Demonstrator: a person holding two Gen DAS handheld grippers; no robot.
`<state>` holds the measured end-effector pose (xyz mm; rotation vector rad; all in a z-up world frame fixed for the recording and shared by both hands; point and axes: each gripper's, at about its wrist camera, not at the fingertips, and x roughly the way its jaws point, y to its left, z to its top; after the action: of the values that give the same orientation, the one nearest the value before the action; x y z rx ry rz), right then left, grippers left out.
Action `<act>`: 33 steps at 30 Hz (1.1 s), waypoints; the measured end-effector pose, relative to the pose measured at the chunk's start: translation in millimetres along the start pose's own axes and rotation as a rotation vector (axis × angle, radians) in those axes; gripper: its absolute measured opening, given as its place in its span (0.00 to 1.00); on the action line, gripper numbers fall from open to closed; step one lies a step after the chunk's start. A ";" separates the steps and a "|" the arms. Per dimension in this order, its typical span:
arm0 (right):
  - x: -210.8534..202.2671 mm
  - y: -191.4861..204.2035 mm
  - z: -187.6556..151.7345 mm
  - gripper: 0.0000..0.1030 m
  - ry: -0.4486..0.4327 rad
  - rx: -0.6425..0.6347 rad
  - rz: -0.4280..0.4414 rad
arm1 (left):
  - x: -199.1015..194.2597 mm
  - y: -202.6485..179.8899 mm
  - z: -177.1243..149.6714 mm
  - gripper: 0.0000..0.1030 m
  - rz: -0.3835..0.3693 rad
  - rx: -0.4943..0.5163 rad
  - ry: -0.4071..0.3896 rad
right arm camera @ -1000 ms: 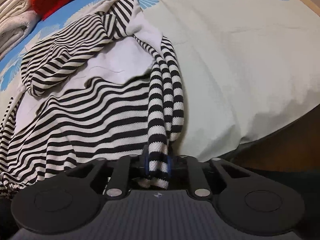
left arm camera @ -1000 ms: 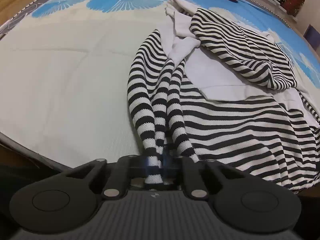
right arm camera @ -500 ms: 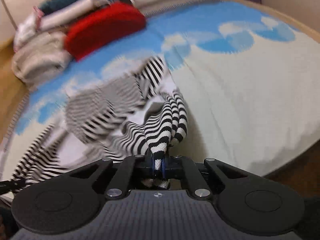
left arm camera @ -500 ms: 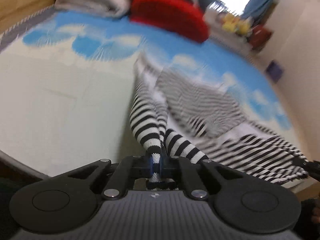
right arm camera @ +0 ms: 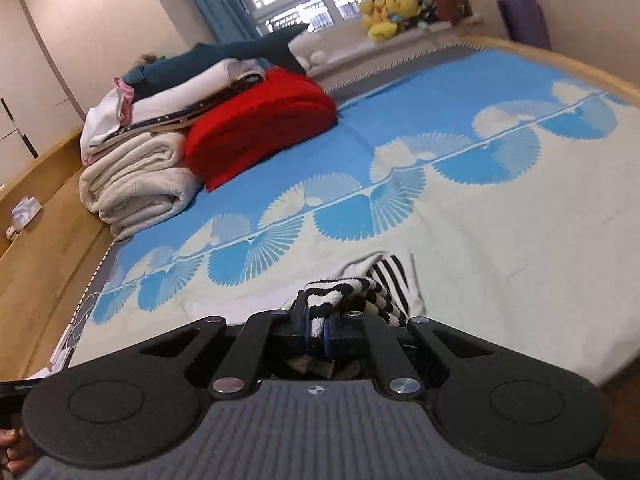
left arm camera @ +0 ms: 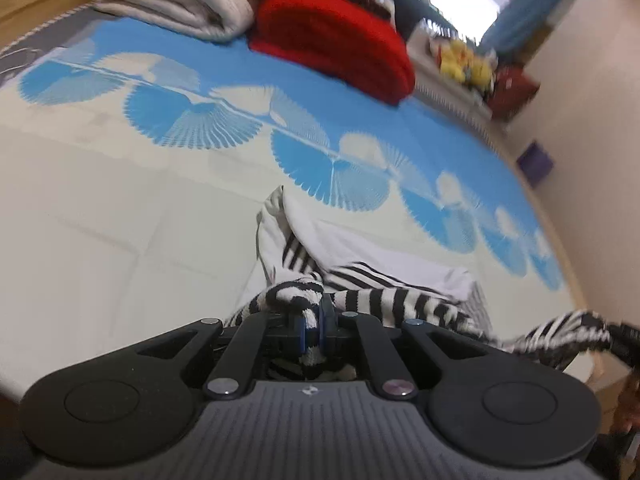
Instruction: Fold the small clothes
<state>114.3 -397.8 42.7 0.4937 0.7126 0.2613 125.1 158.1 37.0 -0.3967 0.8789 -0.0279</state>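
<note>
A black-and-white striped garment with white panels (left arm camera: 380,264) hangs lifted over the near edge of the bed. My left gripper (left arm camera: 313,326) is shut on a bunched striped edge of it. The cloth stretches right from there toward the other gripper. In the right wrist view my right gripper (right arm camera: 318,330) is shut on another bunched striped edge (right arm camera: 352,292). Only a small part of the garment shows beyond each gripper; the rest hangs below, hidden.
The bed cover (right arm camera: 500,232) is cream with blue fan shapes. At the far end lie a folded red blanket (right arm camera: 260,128), rolled cream towels (right arm camera: 136,184) and stacked clothes (right arm camera: 192,84). Plush toys (right arm camera: 388,12) sit on the window ledge. A wooden bed frame (right arm camera: 44,240) runs along the left.
Both grippers have risen and tilted up, lifting the striped garment off the bed. It lay spread on the cover one second ago; now most of it is out of view.
</note>
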 end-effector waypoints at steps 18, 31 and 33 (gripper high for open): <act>199.3 -62.7 35.5 0.13 0.211 0.200 -0.132 | 144.7 32.5 77.5 0.51 -0.150 -0.161 0.097; 172.4 -63.3 20.6 0.48 0.289 0.238 0.041 | 122.3 -6.5 46.0 0.65 -0.216 0.108 0.206; 182.6 -50.1 7.1 0.48 0.392 0.192 0.066 | 128.6 -22.5 36.6 0.65 -0.213 0.199 0.223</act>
<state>255.7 -371.5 -80.6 0.6586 1.1108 0.3589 238.4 125.4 -29.8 -0.3031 1.0401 -0.3595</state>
